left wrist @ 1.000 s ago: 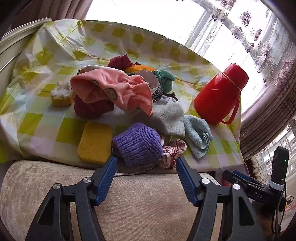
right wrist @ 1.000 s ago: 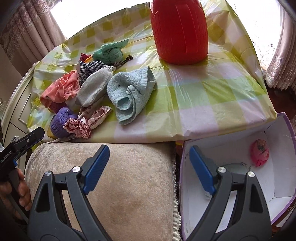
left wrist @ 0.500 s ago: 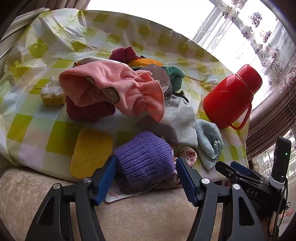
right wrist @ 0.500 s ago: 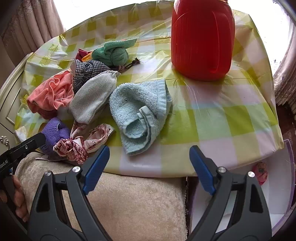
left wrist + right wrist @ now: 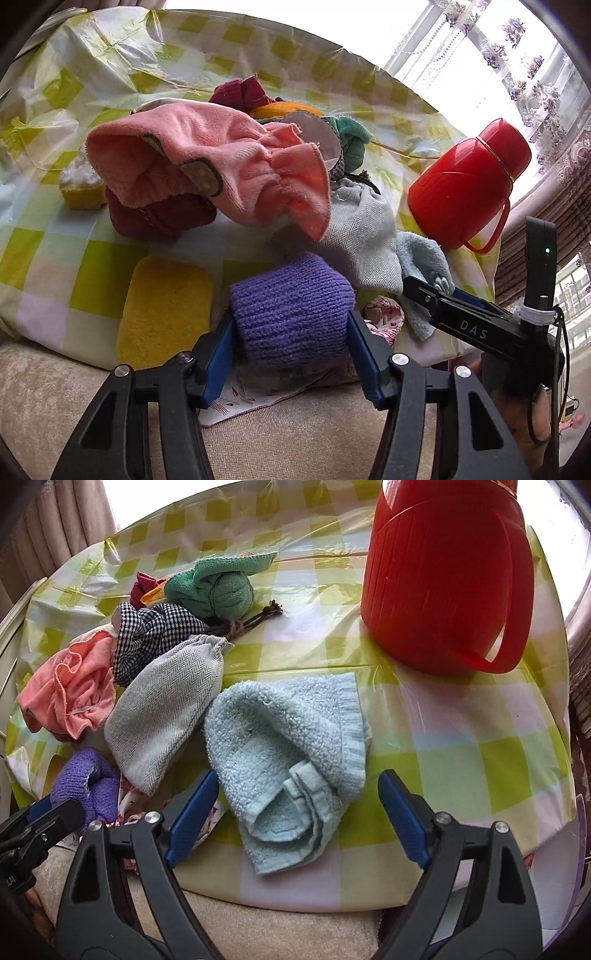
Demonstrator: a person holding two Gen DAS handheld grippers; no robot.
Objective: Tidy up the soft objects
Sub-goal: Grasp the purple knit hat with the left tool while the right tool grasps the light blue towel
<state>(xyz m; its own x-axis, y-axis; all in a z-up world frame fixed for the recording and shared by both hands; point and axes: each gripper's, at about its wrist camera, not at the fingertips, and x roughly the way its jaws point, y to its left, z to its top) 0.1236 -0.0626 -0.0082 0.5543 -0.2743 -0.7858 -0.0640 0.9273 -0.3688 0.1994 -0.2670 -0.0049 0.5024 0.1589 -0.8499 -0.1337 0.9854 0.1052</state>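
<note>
Table (image 5: 461,746): covered in a yellow-green checked plastic cloth, glossy and creased; it carries everything below.

Red jug (image 5: 443,579): hard plastic, handled, standing at the far right of the table, well apart from the pile. Not a soft object.

Pink cloth (image 5: 221,166): ruffled, draped over a dark red knit (image 5: 159,218) at the middle of the heap.

Grey herringbone pouch (image 5: 166,709): lies between the pink cloth and the towel, overlapping the purple knit's far side.

Light blue towel (image 5: 288,746): crumpled near the table's front edge, directly ahead of the right gripper (image 5: 295,816), whose jaws stand wide and empty, one to each side of it and not touching.

Purple knit piece (image 5: 291,310): at the front edge of the pile, between the blue pads of the left gripper (image 5: 290,354), whose jaws have just been closing. The pads sit against its sides, so it reads as grasped, though lightly.

Yellow sponge (image 5: 162,310): flat, just left of the purple knit.

Floral fabric (image 5: 380,317): small, partly tucked under the purple knit.

Risks, judged: the springy knit may slip from a shallow pinch. Lifting could drag the floral fabric or pouch along. The slick cloth may shift under a tug.
</note>
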